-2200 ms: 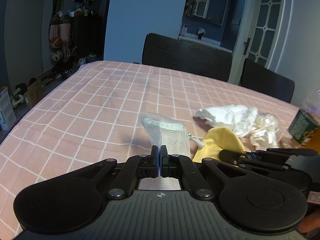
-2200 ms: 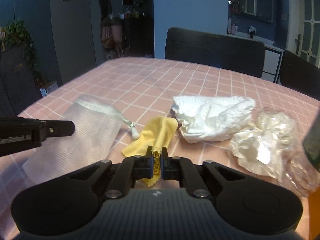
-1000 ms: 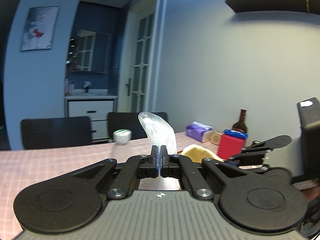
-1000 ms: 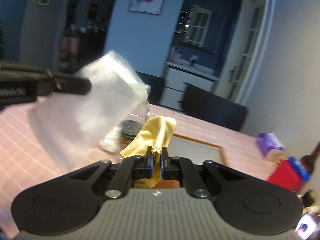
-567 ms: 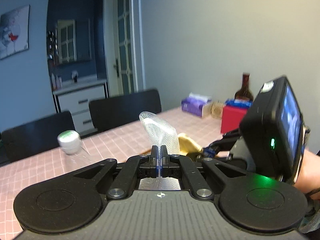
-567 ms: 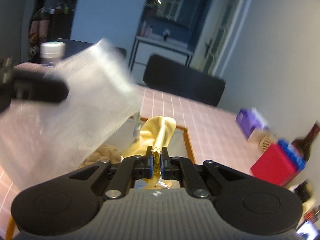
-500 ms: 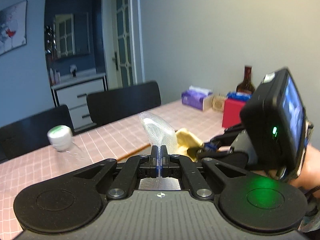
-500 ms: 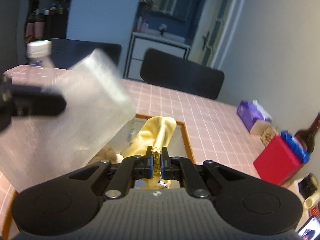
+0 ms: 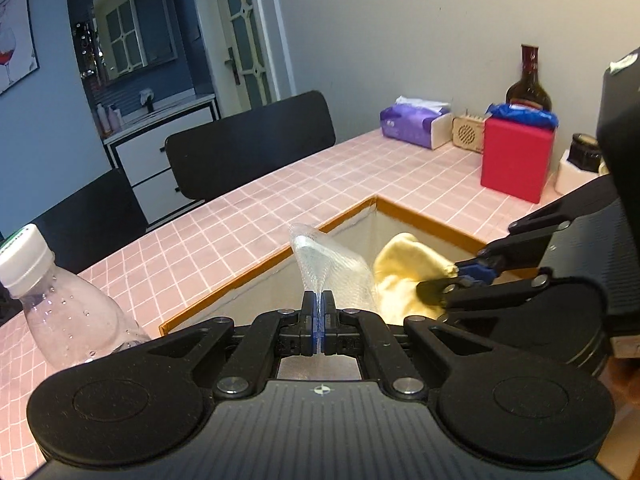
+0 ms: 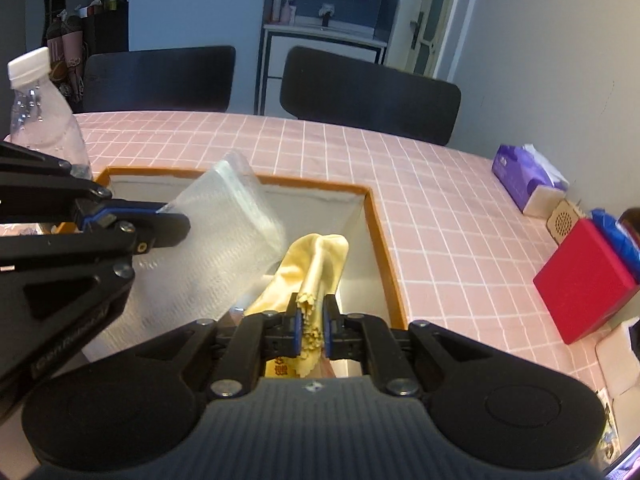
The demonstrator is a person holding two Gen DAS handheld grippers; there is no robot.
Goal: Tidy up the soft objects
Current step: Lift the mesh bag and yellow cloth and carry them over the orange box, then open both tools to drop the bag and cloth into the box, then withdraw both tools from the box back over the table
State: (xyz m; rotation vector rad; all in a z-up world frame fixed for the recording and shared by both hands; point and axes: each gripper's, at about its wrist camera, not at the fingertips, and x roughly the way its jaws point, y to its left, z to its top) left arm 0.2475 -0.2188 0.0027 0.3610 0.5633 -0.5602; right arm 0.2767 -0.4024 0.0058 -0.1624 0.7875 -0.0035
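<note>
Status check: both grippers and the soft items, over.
Left gripper shut on mesh pouch. Right gripper shut on yellow cloth. Both above orange-rimmed bin; nothing blocking.

Pink-checked table (image 10: 440,208) carries an orange-rimmed box (image 10: 380,232), clear bottle (image 9: 60,304), tissue pack (image 9: 416,126) — and red box (image 9: 516,160)

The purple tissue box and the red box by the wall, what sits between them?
A small wooden box with a round grille sits between the purple tissue box and the red box, clearest in the left wrist view.

Bin (image 10: 378,216) mouth open ahead; bottle (image 9: 60,308) crowds left rim; red box (image 9: 516,160) well right.
</note>
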